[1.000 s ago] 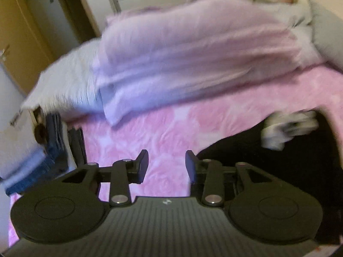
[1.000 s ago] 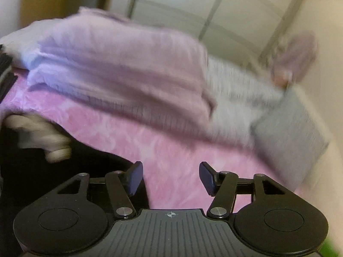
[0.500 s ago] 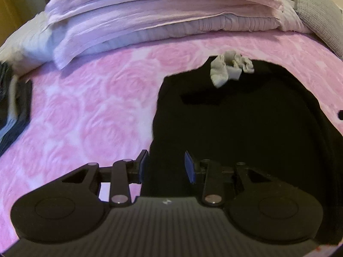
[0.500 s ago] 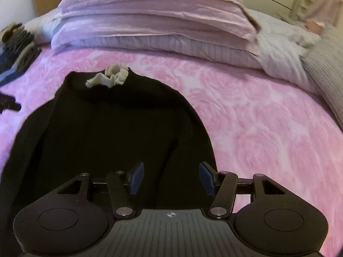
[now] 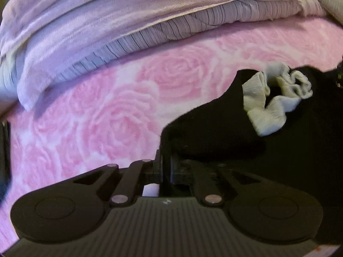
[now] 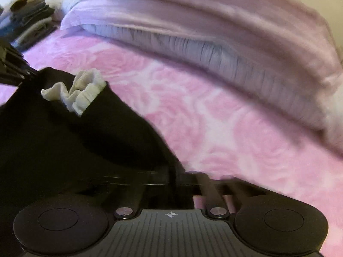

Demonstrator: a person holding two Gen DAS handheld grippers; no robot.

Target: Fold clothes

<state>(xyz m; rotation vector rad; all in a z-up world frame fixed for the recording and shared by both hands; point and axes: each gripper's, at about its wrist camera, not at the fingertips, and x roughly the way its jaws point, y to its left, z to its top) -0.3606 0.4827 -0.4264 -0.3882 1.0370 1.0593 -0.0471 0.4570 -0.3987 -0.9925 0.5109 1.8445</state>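
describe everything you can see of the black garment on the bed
The black garment is a dark, soft-looking, matte top lying mostly flat on the pink rose-patterned bedspread. A ruffled cream collar sits bunched at its far end. The left tool is shut on its left edge and the right tool on its right edge. Its lower part is hidden behind the tools.
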